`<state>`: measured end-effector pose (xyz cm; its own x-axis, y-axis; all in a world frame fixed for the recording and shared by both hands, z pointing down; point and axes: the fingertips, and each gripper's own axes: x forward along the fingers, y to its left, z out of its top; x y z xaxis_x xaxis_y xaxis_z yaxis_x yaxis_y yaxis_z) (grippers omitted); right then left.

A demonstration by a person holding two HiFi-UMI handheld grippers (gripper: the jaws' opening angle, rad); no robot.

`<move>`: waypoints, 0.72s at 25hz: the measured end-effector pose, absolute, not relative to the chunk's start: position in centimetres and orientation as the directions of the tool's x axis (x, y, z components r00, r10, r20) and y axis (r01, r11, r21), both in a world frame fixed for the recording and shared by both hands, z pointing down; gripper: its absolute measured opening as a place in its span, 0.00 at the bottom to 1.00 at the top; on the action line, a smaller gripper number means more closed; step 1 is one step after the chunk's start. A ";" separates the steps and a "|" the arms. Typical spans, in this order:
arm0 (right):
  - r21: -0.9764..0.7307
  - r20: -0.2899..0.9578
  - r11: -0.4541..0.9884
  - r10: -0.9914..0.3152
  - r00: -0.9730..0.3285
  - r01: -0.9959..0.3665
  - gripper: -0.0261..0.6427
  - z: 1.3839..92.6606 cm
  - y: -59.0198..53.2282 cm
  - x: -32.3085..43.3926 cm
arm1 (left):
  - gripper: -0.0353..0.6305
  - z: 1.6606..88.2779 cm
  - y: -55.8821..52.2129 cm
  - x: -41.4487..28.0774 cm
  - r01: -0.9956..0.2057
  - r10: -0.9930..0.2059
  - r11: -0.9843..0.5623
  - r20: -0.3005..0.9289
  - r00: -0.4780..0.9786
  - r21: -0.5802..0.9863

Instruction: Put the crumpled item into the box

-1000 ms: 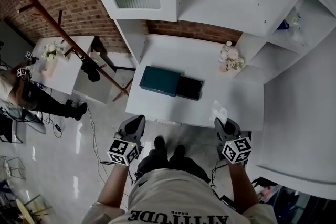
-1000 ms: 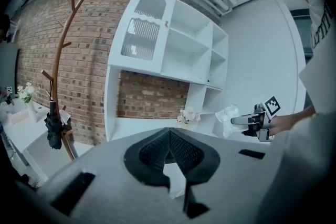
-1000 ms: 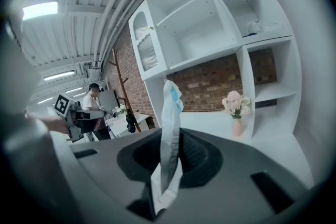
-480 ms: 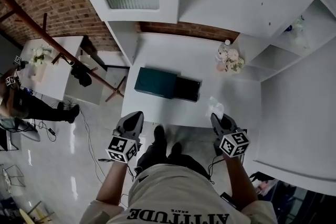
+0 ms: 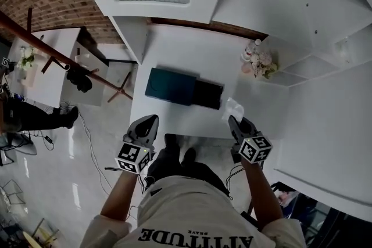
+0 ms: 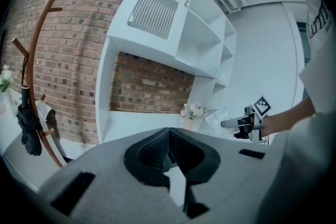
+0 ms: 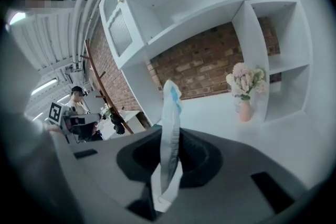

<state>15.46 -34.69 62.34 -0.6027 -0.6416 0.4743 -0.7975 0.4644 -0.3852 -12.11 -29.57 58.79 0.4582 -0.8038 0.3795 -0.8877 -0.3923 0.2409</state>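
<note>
Both hands have come in closer to the counter [image 5: 192, 55]. My right tool [image 5: 234, 122] is clamped on the crumpled item [image 5: 233, 107]; my left tool [image 5: 150, 121] is pinched together, empty. The box [image 5: 171, 86] lies far-left of the right tool, with its long side running left-right.

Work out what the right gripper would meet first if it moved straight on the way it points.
Probably the table, beside the box's black end, though depth is unclear. The right gripper tilts down, shut on the crumpled item.
</note>
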 end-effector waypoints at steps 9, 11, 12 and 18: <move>-0.425 0.549 0.406 -0.596 -0.587 -0.809 0.15 67.6 -37.9 13.2 | 0.09 61.4 -32.2 -12.6 -0.865 -0.772 -0.412 0.393 0.499 0.287; -0.425 0.561 0.402 -0.586 -0.584 -0.811 0.15 68.8 -38.6 12.5 | 0.09 61.8 -32.9 -12.9 -0.862 -0.769 -0.415 0.394 0.503 0.290; -0.424 0.568 0.399 -0.582 -0.582 -0.813 0.15 69.4 -39.1 12.2 | 0.09 62.0 -33.3 -13.1 -0.861 -0.768 -0.417 0.393 0.505 0.291; -0.415 0.619 0.383 -0.546 -0.565 -0.825 0.15 73.4 -41.5 10.4 | 0.09 63.3 -34.4 -14.1 -0.853 -0.753 -0.420 0.407 0.518 0.309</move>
<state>10.43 -41.45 73.44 -0.5650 -0.5457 0.6189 -0.8250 0.3835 -0.4151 -14.07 -34.43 63.33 0.5175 -0.7525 0.4073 -0.8534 -0.4196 0.3091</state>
